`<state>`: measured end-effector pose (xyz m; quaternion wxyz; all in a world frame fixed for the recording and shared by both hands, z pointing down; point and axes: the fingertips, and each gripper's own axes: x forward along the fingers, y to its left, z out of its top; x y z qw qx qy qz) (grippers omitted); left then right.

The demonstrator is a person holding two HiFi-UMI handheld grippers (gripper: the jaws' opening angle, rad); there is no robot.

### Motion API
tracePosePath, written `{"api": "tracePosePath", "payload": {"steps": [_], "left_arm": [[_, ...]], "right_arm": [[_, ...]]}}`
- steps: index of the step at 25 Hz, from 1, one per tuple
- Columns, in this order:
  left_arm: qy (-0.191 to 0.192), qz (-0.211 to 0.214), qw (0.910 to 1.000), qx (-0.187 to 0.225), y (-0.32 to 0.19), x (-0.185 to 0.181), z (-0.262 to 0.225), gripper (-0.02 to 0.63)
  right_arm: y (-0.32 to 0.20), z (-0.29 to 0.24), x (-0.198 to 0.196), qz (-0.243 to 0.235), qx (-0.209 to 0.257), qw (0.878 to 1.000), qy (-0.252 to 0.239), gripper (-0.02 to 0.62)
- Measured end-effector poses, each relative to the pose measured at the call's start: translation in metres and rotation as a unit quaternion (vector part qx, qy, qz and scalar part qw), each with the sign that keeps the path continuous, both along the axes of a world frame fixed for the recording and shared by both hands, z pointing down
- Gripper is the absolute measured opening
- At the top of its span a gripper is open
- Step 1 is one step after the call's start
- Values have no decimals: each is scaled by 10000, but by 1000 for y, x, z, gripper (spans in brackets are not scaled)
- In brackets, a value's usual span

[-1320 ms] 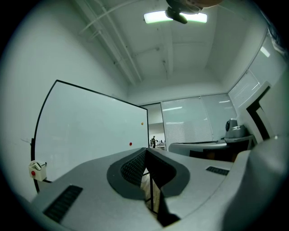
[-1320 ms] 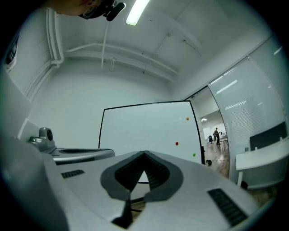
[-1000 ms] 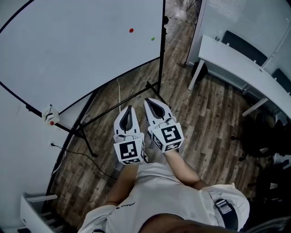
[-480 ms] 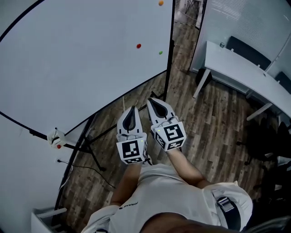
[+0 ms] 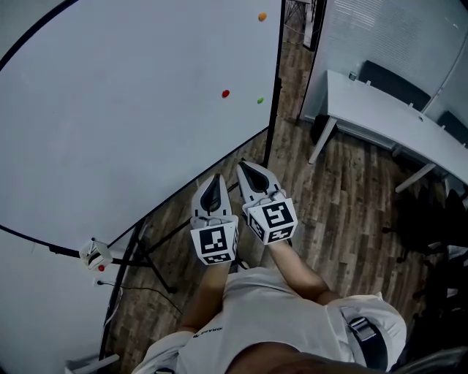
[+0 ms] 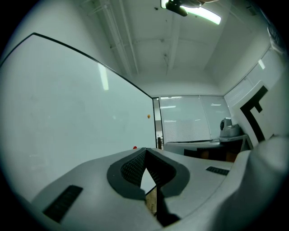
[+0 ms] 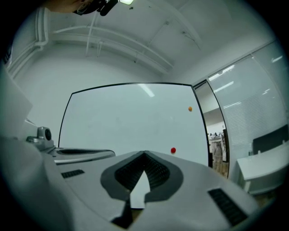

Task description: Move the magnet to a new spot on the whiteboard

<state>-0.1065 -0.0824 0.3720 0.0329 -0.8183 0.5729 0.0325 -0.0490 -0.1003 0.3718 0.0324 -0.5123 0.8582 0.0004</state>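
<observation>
A large whiteboard (image 5: 117,109) on a black stand fills the upper left of the head view. Three small round magnets stick to its right part: a red magnet (image 5: 225,93), a green magnet (image 5: 259,100) and an orange magnet (image 5: 262,16). My left gripper (image 5: 213,179) and right gripper (image 5: 243,166) are held side by side in front of my body, well short of the board, both shut with nothing in them. The right gripper view shows the red magnet (image 7: 173,150) and orange magnet (image 7: 190,108) ahead of the closed tips. In the left gripper view the orange magnet (image 6: 148,117) is far off.
A white table (image 5: 395,124) with dark chairs stands at the right. The board's black stand legs (image 5: 157,241) and a cable cross the wood floor (image 5: 329,212) just left of me. A marker holder (image 5: 95,254) hangs at the board's lower edge.
The view has tilted up: the whiteboard and its magnets sit lower in the picture and the orange magnet has come into view. Both grippers stay shut, side by side.
</observation>
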Motion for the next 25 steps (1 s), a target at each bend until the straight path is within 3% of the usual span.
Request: {"api": "tracePosePath", "payload": {"steps": [13, 25], "left_arm": [[-28, -5, 10000, -54, -53, 1, 6, 2], [127, -307, 9994, 3, -97, 33, -3, 2]], "right_arm": [[-50, 6, -5, -110, -119, 9999, 13, 12], [-99, 6, 34, -173, -73, 9998, 4, 12]]}}
